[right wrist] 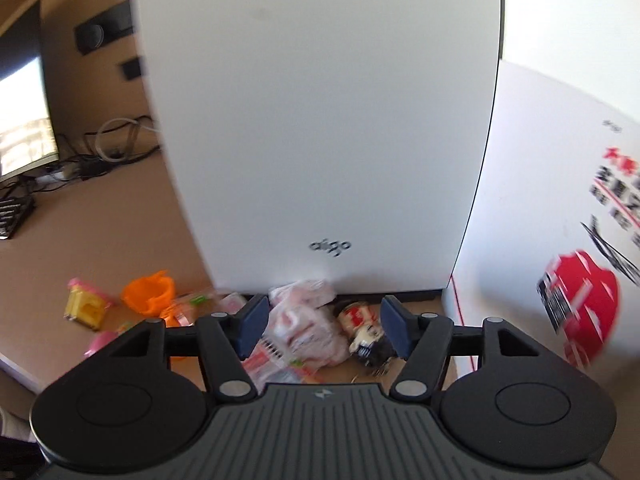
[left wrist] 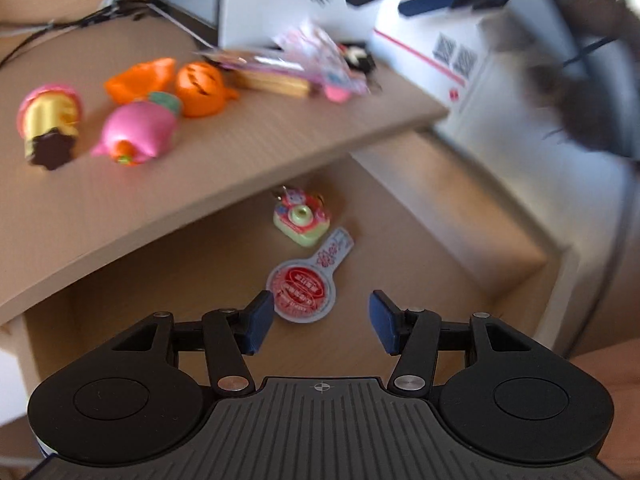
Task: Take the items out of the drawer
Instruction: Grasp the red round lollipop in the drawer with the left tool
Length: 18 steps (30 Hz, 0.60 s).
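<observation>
In the left wrist view the drawer stands pulled out below the desk top. On its floor lie a green camera-shaped toy and a round red-labelled sealed cup. My left gripper hovers open over the drawer, and the cup sits just ahead of its left finger. My right gripper is up at the top right, above the desk. Seen from the right wrist, the right gripper is open over a pink packet and a small dark figure on the desk, gripping neither.
Several toys lie on the desk top: a pink-and-yellow cupcake, a pink squishy, an orange pumpkin and an orange cup. A white box and a printed carton stand behind them. Cables trail at the far left.
</observation>
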Available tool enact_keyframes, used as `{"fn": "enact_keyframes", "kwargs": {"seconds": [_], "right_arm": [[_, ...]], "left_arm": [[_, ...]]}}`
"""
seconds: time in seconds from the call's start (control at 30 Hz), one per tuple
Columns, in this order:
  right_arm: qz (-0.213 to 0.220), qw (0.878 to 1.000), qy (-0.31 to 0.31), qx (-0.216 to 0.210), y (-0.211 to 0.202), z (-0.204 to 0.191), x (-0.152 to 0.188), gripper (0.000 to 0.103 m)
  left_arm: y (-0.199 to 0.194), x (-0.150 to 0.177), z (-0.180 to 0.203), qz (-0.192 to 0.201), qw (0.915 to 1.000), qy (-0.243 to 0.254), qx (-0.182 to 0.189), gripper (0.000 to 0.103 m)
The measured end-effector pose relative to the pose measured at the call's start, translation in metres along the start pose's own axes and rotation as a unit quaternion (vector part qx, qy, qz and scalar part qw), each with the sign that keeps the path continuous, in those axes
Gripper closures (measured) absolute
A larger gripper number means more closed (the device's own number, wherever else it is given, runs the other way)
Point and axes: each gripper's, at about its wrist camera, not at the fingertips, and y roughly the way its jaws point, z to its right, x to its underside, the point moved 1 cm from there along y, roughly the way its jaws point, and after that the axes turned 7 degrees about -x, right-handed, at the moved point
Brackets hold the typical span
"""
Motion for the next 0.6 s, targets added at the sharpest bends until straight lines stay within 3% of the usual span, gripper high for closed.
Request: {"fn": "enact_keyframes", "kwargs": {"seconds": [0.27, 0.47, 0.6], "right_arm": [[-0.058, 0.998, 0.015, -0.015, -0.052, -0.019, 0.082, 0.039], [-0.126, 0.992, 0.014, 0.003, -0.045, -0.022, 0.133, 0.039], [-0.13, 0.991, 0.017, 0.01, -0.05, -0.017, 0.132, 0.039]], "left_arm": [[0.05, -0.009, 0.015, -0.011, 0.9987, 0.041, -0.026, 0.045], [0.082, -0.01, 0.015, -0.039, 0.9982, 0.04, -0.023, 0.045], [0.094, -0.008, 0.023, -0.042, 0.9956, 0.079, -0.028, 0.044]]}}
